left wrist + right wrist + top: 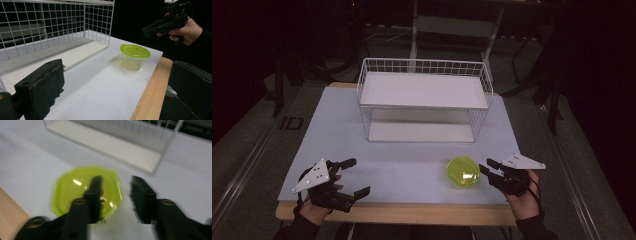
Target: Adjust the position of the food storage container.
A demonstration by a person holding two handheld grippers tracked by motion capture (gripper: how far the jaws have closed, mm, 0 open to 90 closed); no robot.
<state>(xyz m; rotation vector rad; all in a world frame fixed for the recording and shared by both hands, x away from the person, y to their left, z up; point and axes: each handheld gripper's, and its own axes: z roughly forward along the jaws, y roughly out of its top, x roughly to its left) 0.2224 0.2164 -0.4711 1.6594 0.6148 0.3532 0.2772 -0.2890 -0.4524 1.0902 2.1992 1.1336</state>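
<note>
We see the right gripper [486, 166] hovering beside the tub [463, 172], jaws released; left gripper [355, 176] low, jaws spread.

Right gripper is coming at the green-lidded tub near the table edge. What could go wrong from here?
1. The tub sits near the table's front edge; a nudge from the open right gripper could push it toward that edge.
2. In the right gripper view one jaw is over the lid, the other beside it, so closing may clip the rim and tip it.
</note>
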